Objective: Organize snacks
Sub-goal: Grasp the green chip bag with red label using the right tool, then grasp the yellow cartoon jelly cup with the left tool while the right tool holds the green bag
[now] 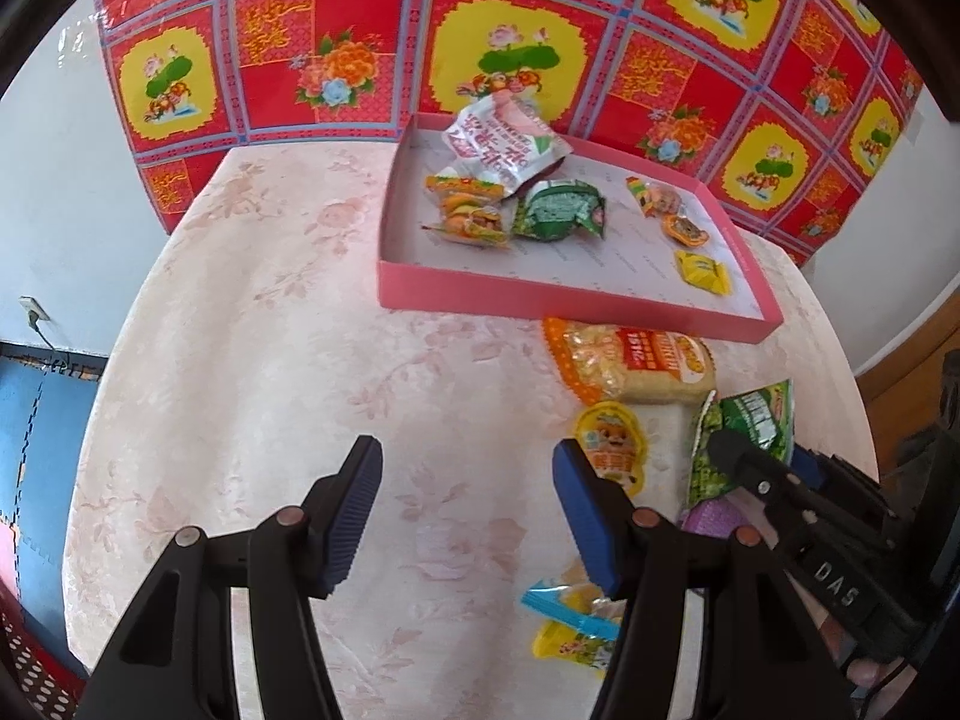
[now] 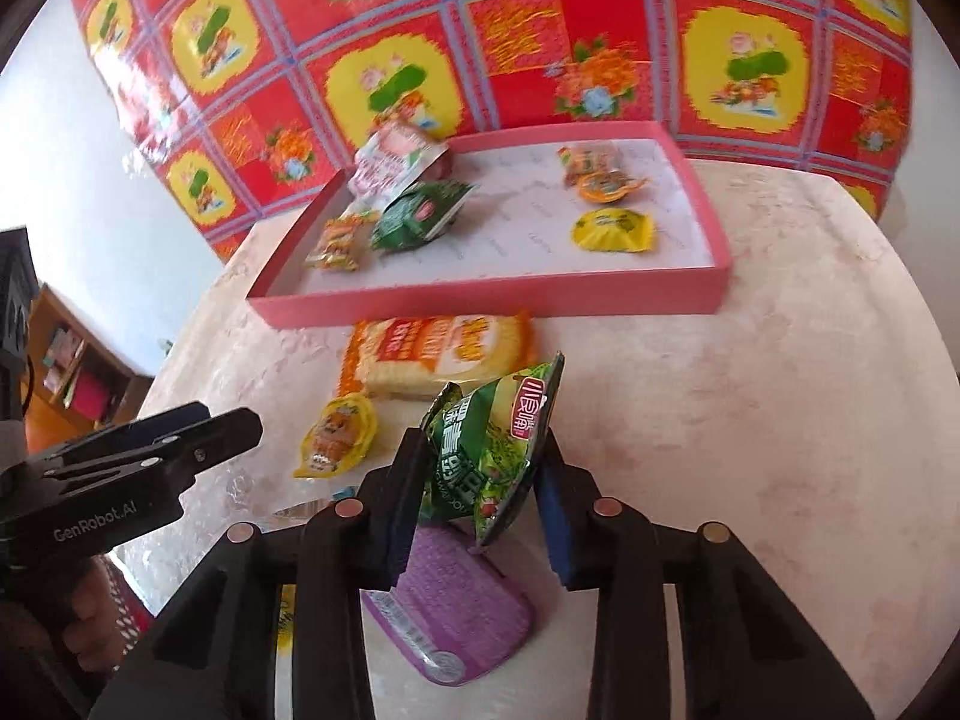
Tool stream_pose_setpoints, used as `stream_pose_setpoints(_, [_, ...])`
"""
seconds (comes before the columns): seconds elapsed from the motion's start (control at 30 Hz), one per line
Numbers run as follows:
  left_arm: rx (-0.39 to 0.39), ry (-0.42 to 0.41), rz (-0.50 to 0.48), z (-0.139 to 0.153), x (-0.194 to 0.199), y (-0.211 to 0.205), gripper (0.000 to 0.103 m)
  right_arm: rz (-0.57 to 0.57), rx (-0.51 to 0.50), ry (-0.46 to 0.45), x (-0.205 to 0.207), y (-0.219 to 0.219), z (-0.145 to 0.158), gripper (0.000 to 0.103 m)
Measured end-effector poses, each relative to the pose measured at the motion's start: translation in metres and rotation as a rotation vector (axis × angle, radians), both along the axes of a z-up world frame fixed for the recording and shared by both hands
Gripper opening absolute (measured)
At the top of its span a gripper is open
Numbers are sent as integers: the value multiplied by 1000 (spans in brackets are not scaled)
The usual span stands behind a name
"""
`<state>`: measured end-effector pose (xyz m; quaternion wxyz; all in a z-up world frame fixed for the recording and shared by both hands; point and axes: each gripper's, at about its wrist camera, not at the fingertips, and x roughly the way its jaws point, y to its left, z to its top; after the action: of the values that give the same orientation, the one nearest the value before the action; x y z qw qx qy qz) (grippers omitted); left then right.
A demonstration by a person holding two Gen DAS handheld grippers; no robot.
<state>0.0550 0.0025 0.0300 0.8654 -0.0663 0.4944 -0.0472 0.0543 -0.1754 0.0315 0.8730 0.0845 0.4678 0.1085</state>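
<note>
Red and yellow floral cloth hangs behind a pale, flower-patterned worktop point(image 2: 750, 330) on which the snacks are spread. A green snack bag point(image 2: 492, 450) is pinched between the pads of the right claw point(image 2: 480, 480) and appears lifted just clear of the surface, though motion blur makes that hard to confirm; its long axis runs up and away from the claw, tilted toward the far side. Directly ahead of it, past an orange-trimmed cracker pack point(image 2: 438, 354), the pink tray point(image 2: 492, 300) is set with its near wall facing the claw, so the carry is judged to go forward and over that wall. A purple packet point(image 2: 456, 606) lies beneath the right claw. The left claw point(image 1: 468, 516) is held apart and empty, beside a yellow jelly cup point(image 1: 612, 441), farther from the tray's open floor.
</note>
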Motion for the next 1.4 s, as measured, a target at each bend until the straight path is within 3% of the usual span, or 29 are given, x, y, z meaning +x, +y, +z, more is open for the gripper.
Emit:
stream_pose_setpoints(0.2, [-53,15,-61,0,3,-18,62,-58,8,-9,-3,-24,0,36])
stream_pose_setpoints(0.37, [-9,11,-86,-1,8,-38,62,-92,32,2,-1,-40,-5,36])
stream_pose_setpoints(0.7, [-2,30,-117,-13,17,-60,59,-94,114,17,1,-58,-17,36])
stream_pose_setpoints(1.03, [145,-22,-138,-19,15,-84,56,-60,118,-1,-1,-58,-17,36])
stream_pose_setpoints(1.17, [149,-44,-158,-19,14,-86,38,-44,111,-13,-2,-59,-17,36])
stream_pose_setpoints(1.4, [135,-51,-163,-17,8,-84,38,-35,80,-15,-1,-55,-16,36])
